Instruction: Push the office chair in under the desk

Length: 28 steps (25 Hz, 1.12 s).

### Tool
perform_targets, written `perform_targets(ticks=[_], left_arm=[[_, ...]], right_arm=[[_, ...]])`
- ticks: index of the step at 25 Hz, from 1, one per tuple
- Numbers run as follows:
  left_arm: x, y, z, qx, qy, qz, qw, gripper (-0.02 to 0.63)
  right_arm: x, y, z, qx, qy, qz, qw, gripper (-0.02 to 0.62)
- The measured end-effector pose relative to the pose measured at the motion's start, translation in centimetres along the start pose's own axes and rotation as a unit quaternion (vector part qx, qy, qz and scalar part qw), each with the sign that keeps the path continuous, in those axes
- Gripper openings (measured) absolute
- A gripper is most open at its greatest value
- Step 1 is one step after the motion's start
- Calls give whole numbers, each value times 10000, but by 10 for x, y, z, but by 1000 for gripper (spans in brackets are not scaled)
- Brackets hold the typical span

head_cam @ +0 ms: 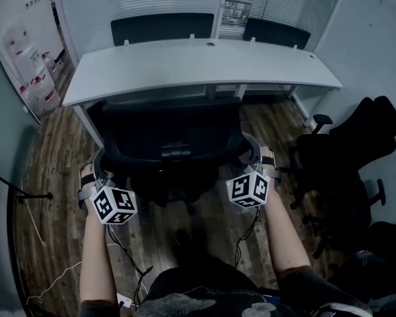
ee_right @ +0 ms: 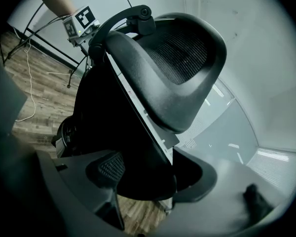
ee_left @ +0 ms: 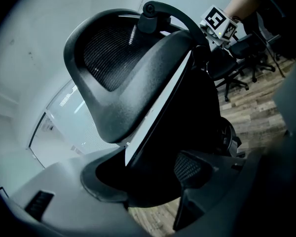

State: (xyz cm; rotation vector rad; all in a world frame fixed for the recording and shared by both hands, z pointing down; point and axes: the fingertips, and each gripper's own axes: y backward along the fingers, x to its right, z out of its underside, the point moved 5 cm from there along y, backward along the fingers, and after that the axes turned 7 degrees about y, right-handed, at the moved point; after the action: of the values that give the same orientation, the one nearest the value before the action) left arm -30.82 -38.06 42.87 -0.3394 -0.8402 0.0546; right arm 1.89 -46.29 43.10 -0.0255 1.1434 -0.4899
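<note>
Head view showing the office chair (head_cam: 171, 134) facing the tabletop (head_cam: 198, 65), backrest lying close to the near edge but apparently not touching it. Seat hidden beneath the backrest, so not telling how far under it is reaching. Left hand-held gripper (head_cam: 100, 167) clasping the backrest's left rim, right hand-held gripper (head_cam: 259, 164) clasping the right rim at about the same height. In left gripper view and right gripper view alike, jaws standing wide with the dark frame filling the gap between them and the headrest (ee_left: 123, 73) rising above. Judging the step in hand as the push itself, seemingly well along, with the last stretch under the tabletop not yet done. Doing it well: pressing forward evenly on both rims, so that the chair is rolling straight rather than swivelling on its base. Aiming squarely at the opening under the tabletop, holding the frame firmly without twisting it. Watching the top of the backrest against the tabletop's edge and easing off as the two are nearing, avoiding a knock. Minding the cables (head_cam: 129, 263) trailing on the wooden floor (head_cam: 53, 197) near the feet, and leaving the other chairs (head_cam: 343, 157) parked at the right well apart from the path.
</note>
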Motion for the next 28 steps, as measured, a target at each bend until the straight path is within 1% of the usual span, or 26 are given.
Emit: perform_targets(ticks=[8, 15, 19, 24, 28], left_arm=[[-32, -83, -1, -196, 62, -86, 9998, 295], [-53, -139, 1, -214, 83, -200, 9995, 295], [-69, -168, 4, -239, 86, -208, 9995, 295], [-83, -197, 7, -279, 89, -203, 9994, 295], [-96, -217, 9, -153, 43, -255, 9995, 295]], right_arm=[[23, -94, -5, 92, 19, -68, 9999, 293], [38, -161, -9, 222, 51, -97, 9997, 293], [45, -194, -15, 254, 79, -104, 9996, 293], [51, -227, -22, 140, 99, -153, 9997, 293], [57, -251, -27, 110, 101, -155, 9998, 293]])
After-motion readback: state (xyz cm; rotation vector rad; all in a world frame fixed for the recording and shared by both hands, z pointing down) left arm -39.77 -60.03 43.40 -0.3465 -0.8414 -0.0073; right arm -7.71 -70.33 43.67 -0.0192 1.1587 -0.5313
